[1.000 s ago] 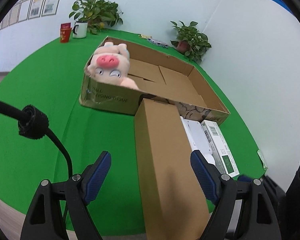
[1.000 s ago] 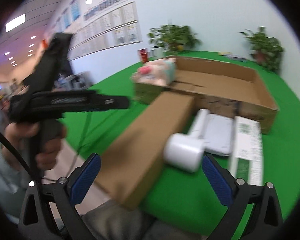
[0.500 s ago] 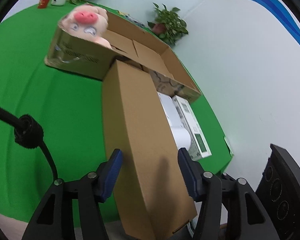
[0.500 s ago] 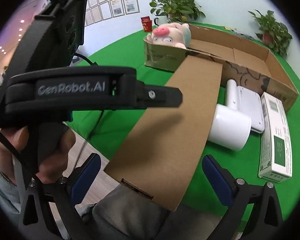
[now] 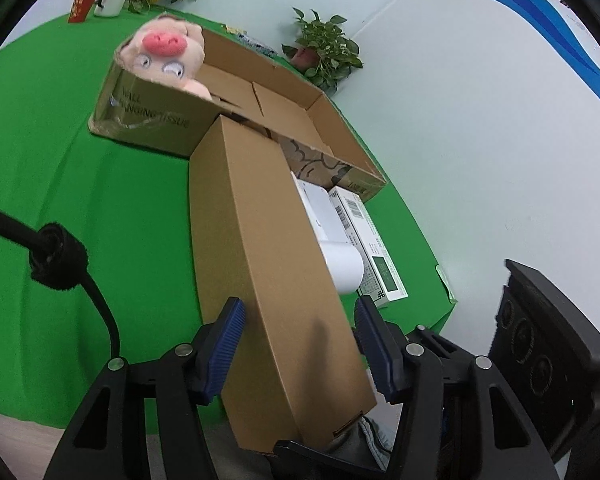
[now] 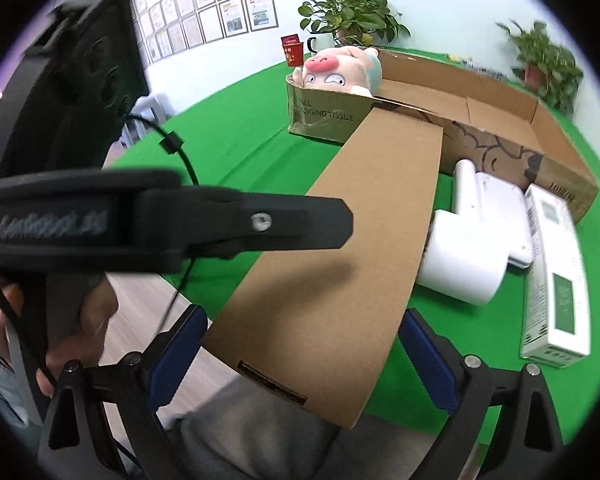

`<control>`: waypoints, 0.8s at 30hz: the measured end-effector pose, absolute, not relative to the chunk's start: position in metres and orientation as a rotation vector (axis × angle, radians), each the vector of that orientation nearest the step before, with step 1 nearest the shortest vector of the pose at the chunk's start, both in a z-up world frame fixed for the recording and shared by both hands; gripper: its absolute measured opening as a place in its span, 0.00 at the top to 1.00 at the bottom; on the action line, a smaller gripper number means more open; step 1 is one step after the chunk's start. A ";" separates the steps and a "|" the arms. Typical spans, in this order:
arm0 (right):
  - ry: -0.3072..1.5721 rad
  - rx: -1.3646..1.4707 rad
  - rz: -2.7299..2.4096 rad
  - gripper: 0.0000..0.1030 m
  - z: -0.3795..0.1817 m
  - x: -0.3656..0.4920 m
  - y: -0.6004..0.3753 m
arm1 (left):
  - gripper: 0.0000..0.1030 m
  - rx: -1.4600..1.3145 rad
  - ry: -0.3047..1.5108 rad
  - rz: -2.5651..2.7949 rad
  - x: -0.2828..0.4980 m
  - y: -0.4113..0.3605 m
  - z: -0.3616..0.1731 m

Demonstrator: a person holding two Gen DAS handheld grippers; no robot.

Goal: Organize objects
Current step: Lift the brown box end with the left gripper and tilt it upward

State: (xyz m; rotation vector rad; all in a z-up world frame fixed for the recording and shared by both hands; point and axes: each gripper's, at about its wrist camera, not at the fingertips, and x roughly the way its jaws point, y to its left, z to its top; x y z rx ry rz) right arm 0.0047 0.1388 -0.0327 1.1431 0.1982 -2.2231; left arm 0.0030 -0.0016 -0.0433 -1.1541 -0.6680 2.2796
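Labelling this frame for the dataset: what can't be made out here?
- Long brown box: its near end runs under the left claw in the left wrist view, so pad contact is unclear.
- White cylinder device: left side hidden behind that box, right wrist view.
- Green-and-white carton: print too small and blurred.
- Plush pig: body hidden by the open cardboard box wall.

Long brown carton (image 5: 268,264) lies flat on green, far end against the open cardboard box (image 5: 300,120) holding a plush pig (image 5: 166,54).

Pale walls (image 5: 440,128), one hung with framed papers (image 6: 220,4), behind 2 potted plants (image 5: 324,54).
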 end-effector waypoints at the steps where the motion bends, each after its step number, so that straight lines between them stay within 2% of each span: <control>1: 0.157 1.147 -2.208 0.07 -0.032 0.003 0.140 | 0.47 -1.148 -0.666 2.283 0.004 -0.003 -0.040; 10: -0.228 1.161 -2.012 0.07 -0.040 -0.004 0.165 | 0.47 -1.132 -0.600 2.315 0.015 -0.012 -0.021; 13: -0.324 1.141 -1.951 0.07 -0.045 -0.004 0.175 | 0.47 -1.164 -0.628 2.341 0.015 -0.023 -0.026; 15: -0.383 1.133 -1.899 0.07 -0.048 -0.004 0.181 | 0.41 -1.195 -0.663 2.344 0.011 -0.024 -0.034; 18: -0.434 1.148 -1.837 0.08 -0.056 -0.004 0.186 | 0.39 -1.234 -0.728 2.270 0.008 -0.025 -0.044; 24: -0.501 1.179 -1.762 0.08 -0.062 -0.001 0.190 | 0.43 -1.246 -0.710 2.256 0.009 -0.020 -0.044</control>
